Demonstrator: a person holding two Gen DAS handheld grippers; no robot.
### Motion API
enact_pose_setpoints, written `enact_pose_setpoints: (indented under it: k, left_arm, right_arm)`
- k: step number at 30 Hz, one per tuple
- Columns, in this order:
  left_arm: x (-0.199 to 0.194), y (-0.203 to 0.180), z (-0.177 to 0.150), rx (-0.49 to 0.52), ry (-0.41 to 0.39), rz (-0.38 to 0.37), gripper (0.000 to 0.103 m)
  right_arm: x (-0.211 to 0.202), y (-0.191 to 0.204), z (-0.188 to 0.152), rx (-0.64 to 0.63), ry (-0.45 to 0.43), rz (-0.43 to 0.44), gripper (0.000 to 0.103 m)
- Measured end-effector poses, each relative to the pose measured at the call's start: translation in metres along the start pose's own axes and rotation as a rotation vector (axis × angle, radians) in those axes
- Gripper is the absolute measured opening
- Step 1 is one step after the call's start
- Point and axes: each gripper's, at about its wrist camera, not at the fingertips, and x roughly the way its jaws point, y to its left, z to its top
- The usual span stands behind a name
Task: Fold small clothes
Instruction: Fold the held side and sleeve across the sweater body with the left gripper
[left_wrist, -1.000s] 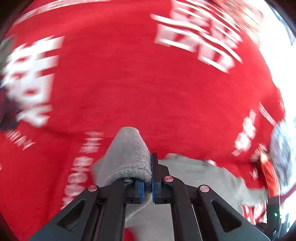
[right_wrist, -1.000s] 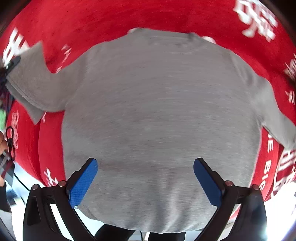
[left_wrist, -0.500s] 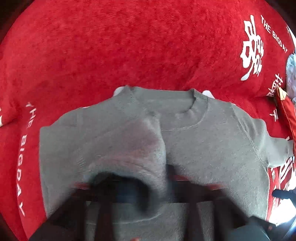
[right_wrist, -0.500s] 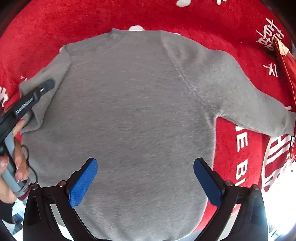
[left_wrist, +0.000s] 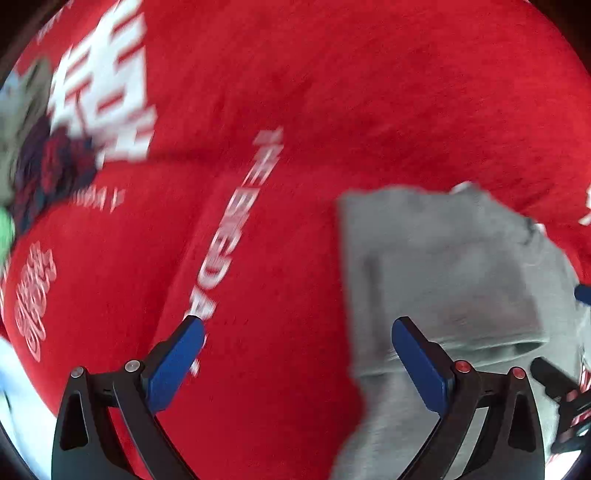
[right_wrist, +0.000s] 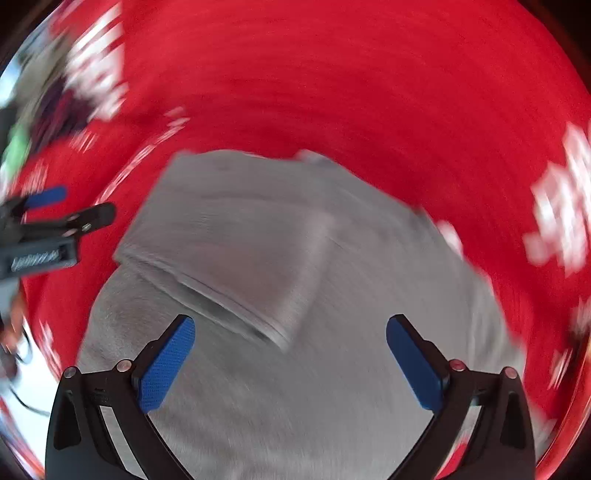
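Note:
A grey sweater (right_wrist: 295, 369) lies flat on a red blanket (right_wrist: 351, 92) with white lettering. Its left sleeve (right_wrist: 240, 251) is folded over the body. My right gripper (right_wrist: 291, 354) is open and empty, hovering over the sweater's body just below the folded sleeve. My left gripper (left_wrist: 295, 354) is open and empty, at the sweater's left edge; in that view the sweater (left_wrist: 443, 266) fills the right side. The left gripper also shows at the left of the right wrist view (right_wrist: 48, 210). Both views are motion-blurred.
The red blanket (left_wrist: 258, 110) covers the whole surface, with white print (left_wrist: 103, 85) at the far left. A dark patterned pile of cloth (left_wrist: 48, 170) lies at the left edge. A pale floor strip (left_wrist: 14, 384) shows at the lower left.
My left gripper has let go of the sleeve, opened and drawn off to the left. The sleeve now lies folded across the sweater. The right gripper has stayed open and swung its view.

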Motion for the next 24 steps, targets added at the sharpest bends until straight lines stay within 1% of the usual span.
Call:
enact_pose_setpoints:
  k: [2, 4, 5, 6, 7, 8, 9, 11, 13, 14, 15, 17, 18, 19, 20, 21, 22, 23, 24]
  left_arm:
    - [0.015, 0.005, -0.006, -0.018, 0.030, -0.017, 0.102]
    - [0.029, -0.005, -0.013, 0.012, 0.040, 0.007, 0.102]
    - [0.035, -0.008, -0.015, 0.025, 0.045, 0.021, 0.102]
    - [0.038, -0.011, -0.018, 0.025, 0.036, 0.018, 0.102]
    - [0.038, -0.012, -0.017, 0.017, 0.026, 0.017, 0.102]
    - [0.039, -0.012, -0.016, 0.014, 0.026, 0.019, 0.102]
    - [0.040, -0.012, -0.016, 0.014, 0.029, 0.019, 0.102]
    - [0.039, -0.011, -0.020, 0.019, 0.028, 0.023, 0.102]
    - [0.036, -0.014, -0.019, 0.033, 0.022, 0.027, 0.102]
    - [0.035, -0.015, -0.016, 0.040, 0.020, 0.029, 0.102]
    - [0.035, -0.016, -0.017, 0.049, 0.017, 0.030, 0.102]
    - [0.036, -0.016, -0.015, 0.055, 0.019, 0.029, 0.102]
    - [0.035, -0.017, -0.013, 0.059, 0.030, 0.026, 0.102]
    - [0.036, -0.015, -0.009, 0.059, 0.041, 0.021, 0.102]
    - [0.038, -0.013, -0.003, 0.054, 0.052, 0.003, 0.102]
    - [0.037, -0.010, 0.004, 0.041, 0.056, -0.025, 0.102]
    - [0.037, -0.007, 0.014, 0.019, 0.051, -0.059, 0.102]
    - [0.037, -0.004, 0.026, -0.001, 0.043, -0.085, 0.102]
    - [0.040, -0.003, 0.039, -0.013, 0.042, -0.106, 0.102]
  right_arm:
    - [0.023, 0.028, 0.016, -0.151, 0.004, -0.080, 0.103]
    - [0.036, 0.040, 0.012, -0.237, 0.011, -0.170, 0.102]
    - [0.047, 0.041, 0.017, -0.261, 0.023, -0.210, 0.092]
    - [0.055, 0.039, 0.022, -0.246, 0.028, -0.208, 0.057]
    - [0.056, 0.027, 0.026, -0.170, 0.038, -0.166, 0.030]
    - [0.049, 0.012, 0.027, -0.064, 0.026, -0.126, 0.011]
    - [0.043, -0.004, 0.028, 0.052, -0.009, -0.070, 0.012]
    - [0.021, -0.061, 0.011, 0.392, -0.126, 0.111, 0.012]
    - [0.016, -0.107, -0.018, 0.679, -0.180, 0.192, 0.012]
    - [0.018, -0.130, -0.039, 0.835, -0.193, 0.238, 0.013]
    - [0.025, -0.151, -0.065, 1.000, -0.201, 0.314, 0.016]
    - [0.047, -0.174, -0.106, 1.245, -0.194, 0.473, 0.019]
    - [0.057, -0.182, -0.125, 1.342, -0.179, 0.528, 0.030]
    - [0.061, -0.184, -0.138, 1.398, -0.165, 0.548, 0.042]
    - [0.062, -0.186, -0.149, 1.442, -0.181, 0.578, 0.064]
    - [0.059, -0.186, -0.152, 1.453, -0.201, 0.602, 0.065]
    - [0.055, -0.182, -0.153, 1.447, -0.200, 0.613, 0.067]
    - [0.050, -0.174, -0.148, 1.417, -0.199, 0.644, 0.069]
    - [0.048, -0.164, -0.143, 1.394, -0.197, 0.681, 0.069]
